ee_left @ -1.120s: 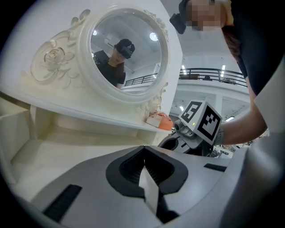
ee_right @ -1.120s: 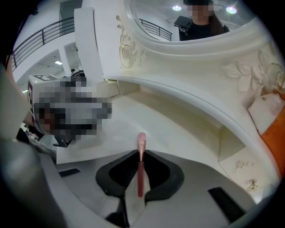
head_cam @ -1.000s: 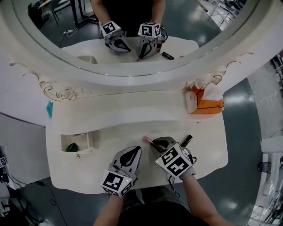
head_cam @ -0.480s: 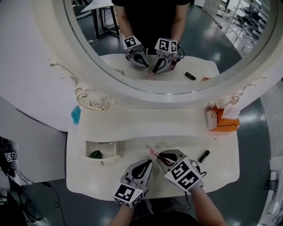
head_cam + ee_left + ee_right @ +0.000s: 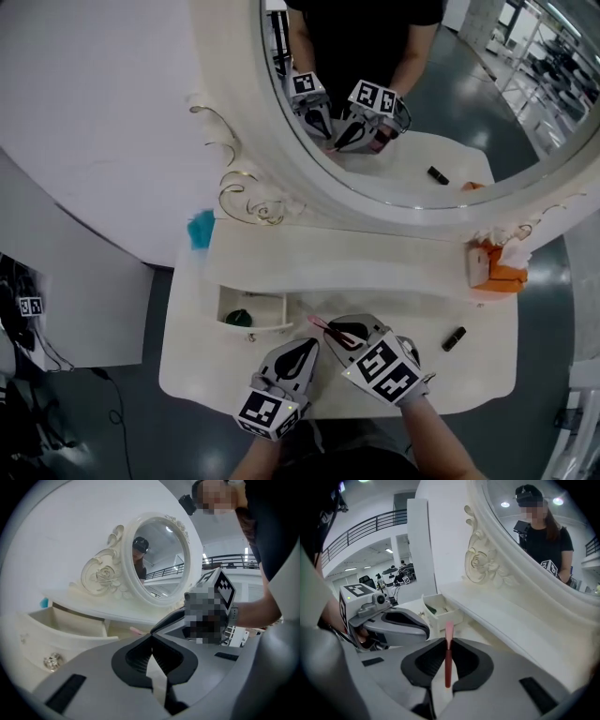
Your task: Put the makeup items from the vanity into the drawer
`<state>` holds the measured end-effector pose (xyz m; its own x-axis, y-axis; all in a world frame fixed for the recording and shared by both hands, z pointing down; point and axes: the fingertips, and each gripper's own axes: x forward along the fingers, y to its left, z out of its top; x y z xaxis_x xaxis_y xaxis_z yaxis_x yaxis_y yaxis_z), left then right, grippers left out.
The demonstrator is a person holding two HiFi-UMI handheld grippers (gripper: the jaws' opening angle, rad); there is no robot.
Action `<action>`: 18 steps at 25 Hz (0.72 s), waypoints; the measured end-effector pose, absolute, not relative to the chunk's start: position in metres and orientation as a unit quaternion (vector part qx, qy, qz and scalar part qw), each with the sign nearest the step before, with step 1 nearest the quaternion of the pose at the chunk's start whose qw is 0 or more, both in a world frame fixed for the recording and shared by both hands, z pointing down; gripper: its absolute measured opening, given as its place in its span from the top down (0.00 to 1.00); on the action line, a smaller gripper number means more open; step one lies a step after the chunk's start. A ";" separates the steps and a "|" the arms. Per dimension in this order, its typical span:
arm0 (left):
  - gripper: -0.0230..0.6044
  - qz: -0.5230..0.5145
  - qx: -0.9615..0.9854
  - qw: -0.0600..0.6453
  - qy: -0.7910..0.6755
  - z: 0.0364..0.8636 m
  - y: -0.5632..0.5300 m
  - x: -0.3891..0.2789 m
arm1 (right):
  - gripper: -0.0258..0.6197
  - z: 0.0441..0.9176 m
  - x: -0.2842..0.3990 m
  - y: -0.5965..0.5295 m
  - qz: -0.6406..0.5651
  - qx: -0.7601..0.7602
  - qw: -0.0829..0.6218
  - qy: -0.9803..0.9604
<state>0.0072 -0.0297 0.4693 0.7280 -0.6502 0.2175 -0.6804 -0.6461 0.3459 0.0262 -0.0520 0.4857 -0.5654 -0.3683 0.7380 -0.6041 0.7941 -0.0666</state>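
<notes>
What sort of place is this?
Likely a staged dressing corner inside a large industrial hall: an ornate white vanity table with an oval carved-frame mirror stands on a glossy grey floor, and a railed mezzanine shows behind.

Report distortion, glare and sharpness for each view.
Head view: wide lens bends the mirror frame; glare patches on the floor. Left gripper view: round fisheye image, black corners. Right gripper view: same black corners; pink stick in the right tool sharp; lamp spots glare.

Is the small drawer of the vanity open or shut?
Open: the drawer stands pulled out, and a green item shows inside it.
</notes>
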 end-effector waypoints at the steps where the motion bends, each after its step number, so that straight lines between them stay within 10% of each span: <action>1: 0.94 0.036 0.905 0.206 -0.372 0.469 -0.030 0.000 | 0.87 0.484 0.019 -0.053 0.157 0.276 0.372 -0.872; 18: 0.94 0.027 0.885 0.208 -0.416 0.464 -0.046 -0.094 | 0.87 0.479 -0.078 -0.069 0.141 0.235 0.382 -0.883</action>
